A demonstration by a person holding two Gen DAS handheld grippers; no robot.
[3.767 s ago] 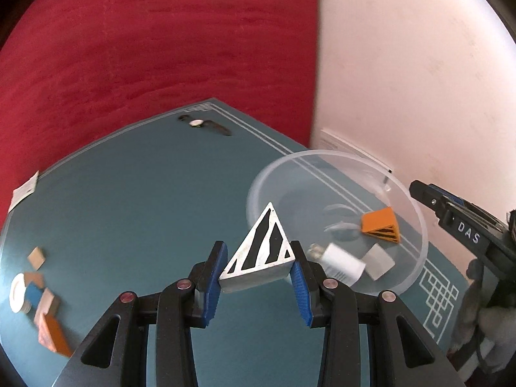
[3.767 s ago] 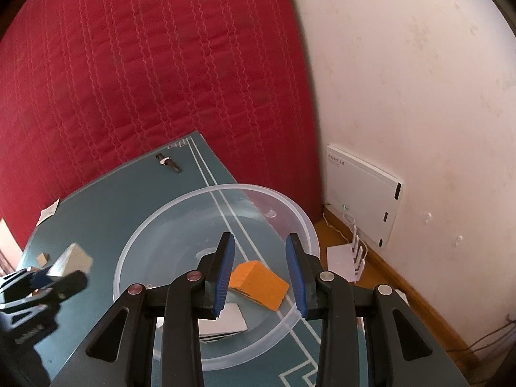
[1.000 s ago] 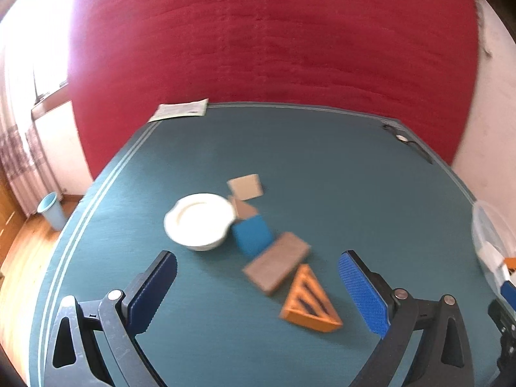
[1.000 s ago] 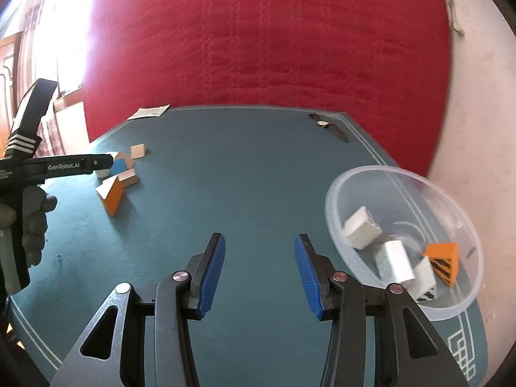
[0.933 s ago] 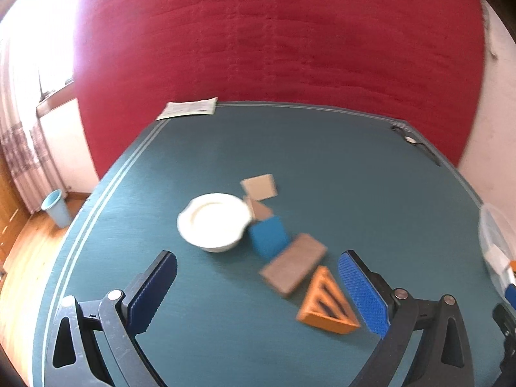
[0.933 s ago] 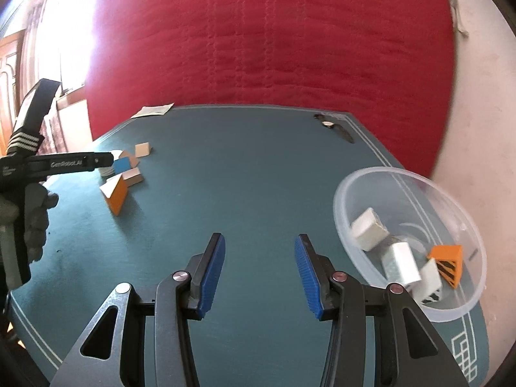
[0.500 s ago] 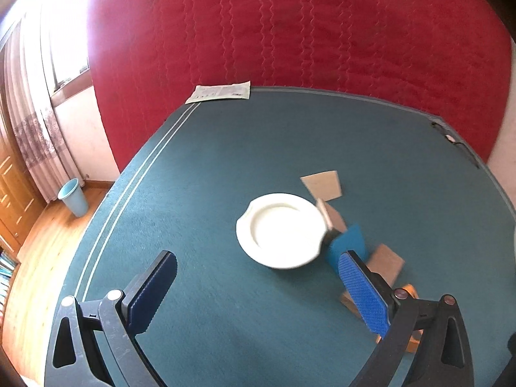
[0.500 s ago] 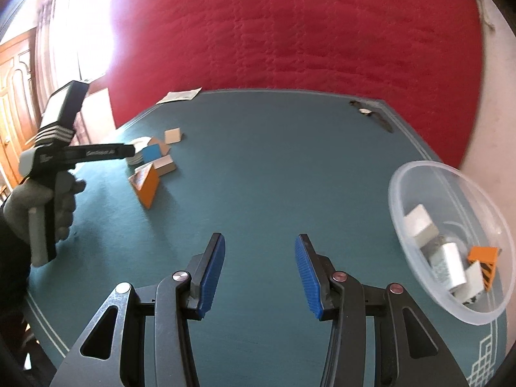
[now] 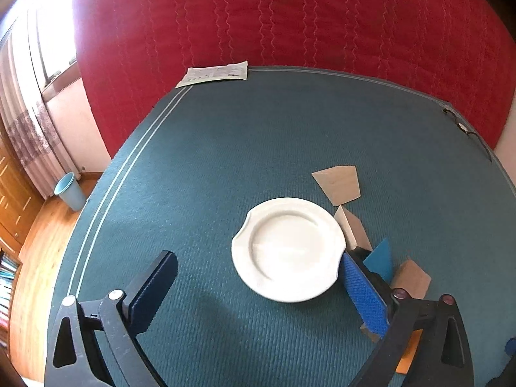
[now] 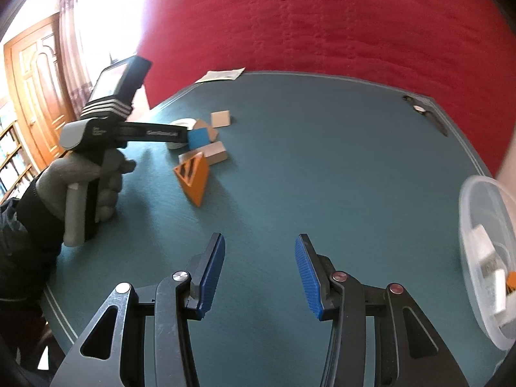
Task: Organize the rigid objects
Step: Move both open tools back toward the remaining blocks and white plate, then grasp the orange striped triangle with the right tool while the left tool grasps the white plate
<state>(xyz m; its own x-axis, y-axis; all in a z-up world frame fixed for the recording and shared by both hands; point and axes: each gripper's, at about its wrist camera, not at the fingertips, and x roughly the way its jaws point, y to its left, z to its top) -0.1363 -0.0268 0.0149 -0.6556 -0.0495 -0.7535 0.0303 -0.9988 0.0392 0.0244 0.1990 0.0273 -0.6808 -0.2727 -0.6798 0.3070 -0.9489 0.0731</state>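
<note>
Left claw spread wide around white plate, lower centre: rigid, glazed, slippery, chippable; pinch rim. Right claw released, empty.

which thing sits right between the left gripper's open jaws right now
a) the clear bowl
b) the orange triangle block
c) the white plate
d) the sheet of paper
c: in the left wrist view the white plate lies on the teal table between the wide-open jaws of the left gripper, while the orange triangle block lies off to the side.
</note>
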